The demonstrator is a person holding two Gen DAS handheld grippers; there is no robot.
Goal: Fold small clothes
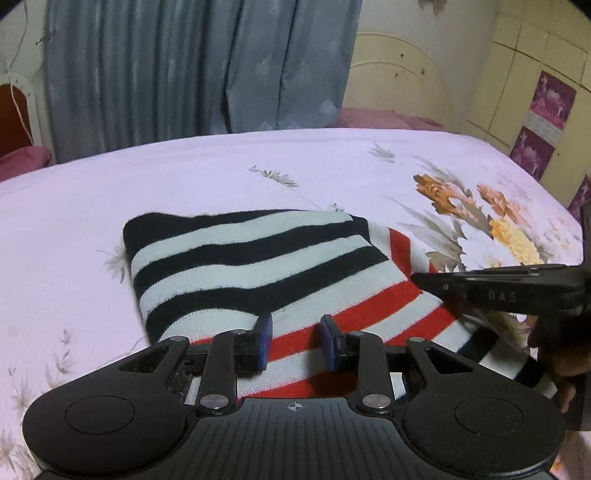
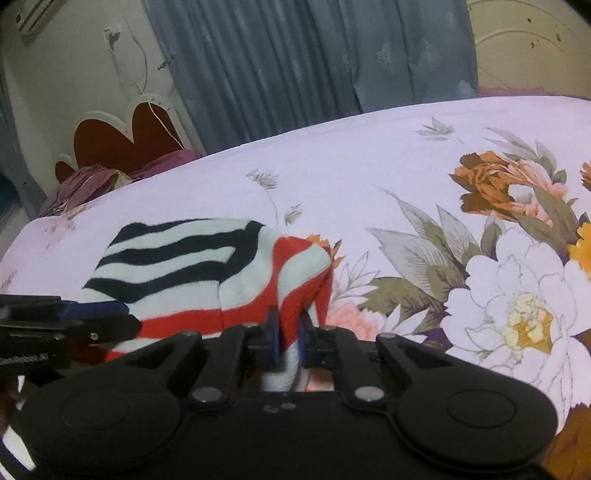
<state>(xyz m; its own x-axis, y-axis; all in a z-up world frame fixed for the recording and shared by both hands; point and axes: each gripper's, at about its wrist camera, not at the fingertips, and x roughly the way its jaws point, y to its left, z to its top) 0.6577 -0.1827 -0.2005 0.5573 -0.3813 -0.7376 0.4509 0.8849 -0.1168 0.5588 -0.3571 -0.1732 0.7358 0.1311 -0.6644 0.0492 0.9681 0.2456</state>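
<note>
My right gripper (image 2: 289, 334) pinches the striped garment (image 1: 236, 258), left gripper (image 1: 296, 341) spread empty; mid-fold, I'd carry the edge across next

Home bedroom. Bed (image 1: 221, 166) with pink floral sheet fills the middle of both views. Blue-grey curtain (image 1: 184, 66) across the top. Cream arched headboard (image 1: 399, 85) upper right of left view, wardrobe (image 1: 528, 81) with pink pictures at far right. Air conditioner (image 2: 33, 14) top left of right view, heart-shaped red chair back (image 2: 125, 140) below it.

Black-white and red-white striped garment (image 1: 236, 258) on pale lilac, flower-printed bedsheet (image 1: 258, 158)
</note>
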